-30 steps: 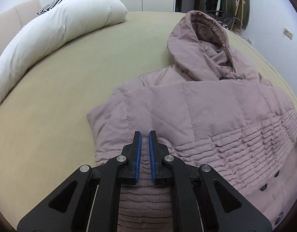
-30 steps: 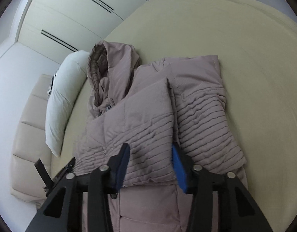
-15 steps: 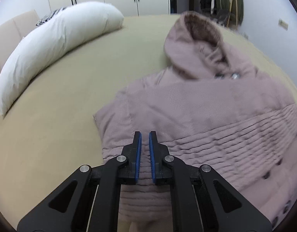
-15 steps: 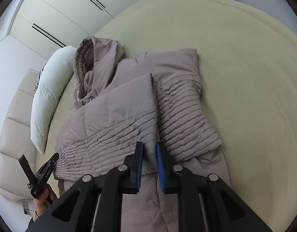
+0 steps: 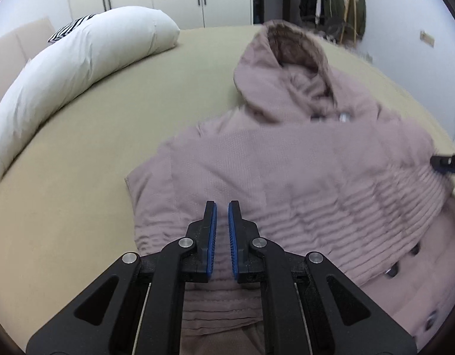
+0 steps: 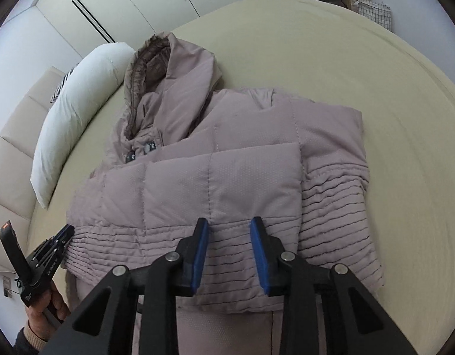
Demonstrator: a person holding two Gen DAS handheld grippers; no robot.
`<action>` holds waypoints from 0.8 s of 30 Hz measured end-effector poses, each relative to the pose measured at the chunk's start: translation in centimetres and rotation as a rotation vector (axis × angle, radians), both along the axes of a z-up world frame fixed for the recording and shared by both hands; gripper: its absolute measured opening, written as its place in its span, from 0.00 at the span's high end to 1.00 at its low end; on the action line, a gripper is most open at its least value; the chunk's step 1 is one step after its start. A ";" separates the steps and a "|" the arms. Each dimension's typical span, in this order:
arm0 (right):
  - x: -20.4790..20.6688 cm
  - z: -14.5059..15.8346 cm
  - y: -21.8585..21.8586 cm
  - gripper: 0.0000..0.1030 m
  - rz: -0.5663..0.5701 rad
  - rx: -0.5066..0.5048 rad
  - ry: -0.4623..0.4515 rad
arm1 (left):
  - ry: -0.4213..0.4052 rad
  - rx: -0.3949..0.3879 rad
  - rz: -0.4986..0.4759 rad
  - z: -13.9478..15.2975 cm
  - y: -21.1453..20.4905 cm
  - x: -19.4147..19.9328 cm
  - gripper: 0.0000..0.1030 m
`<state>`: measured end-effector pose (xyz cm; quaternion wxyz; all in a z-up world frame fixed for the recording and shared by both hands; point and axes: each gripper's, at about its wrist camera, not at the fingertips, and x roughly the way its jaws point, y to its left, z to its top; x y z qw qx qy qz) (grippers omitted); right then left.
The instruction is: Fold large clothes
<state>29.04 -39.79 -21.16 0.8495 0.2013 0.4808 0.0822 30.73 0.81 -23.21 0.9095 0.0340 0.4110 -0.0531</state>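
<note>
The hooded padded jacket [image 6: 215, 177] lies on the bed [image 6: 360, 68] with both sleeves already folded across its chest. The lower part and hood are probably still to fold; the left gripper [image 5: 222, 227] has jaws nearly pressed together on nothing, the right gripper [image 6: 229, 248] has jaws spread

You have a beige bed [image 6: 331, 59] carrying the mauve hooded jacket [image 6: 227, 177] and a long white pillow [image 5: 79, 65].

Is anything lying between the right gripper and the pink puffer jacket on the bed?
Nothing visible. The right gripper hangs open directly over the jacket's folded ribbed sleeves; only bare bed surrounds it, and the white pillow lies well off to the side.
</note>
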 end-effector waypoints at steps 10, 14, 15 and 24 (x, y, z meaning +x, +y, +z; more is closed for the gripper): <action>6.1 5.0 -1.0 0.21 -0.025 0.028 -0.151 | 0.052 -0.127 -0.009 6.0 -4.5 12.9 0.79; 10.4 4.7 -1.2 0.21 -0.025 0.046 -0.136 | 0.052 -0.116 -0.001 6.4 -7.1 19.1 0.39; 11.3 4.5 -0.9 0.21 -0.016 0.037 -0.136 | 0.055 -0.109 -0.008 6.4 -7.9 20.6 0.39; 18.7 3.5 0.6 0.21 0.042 0.027 -0.130 | 0.079 0.016 0.011 3.3 -12.2 29.6 0.39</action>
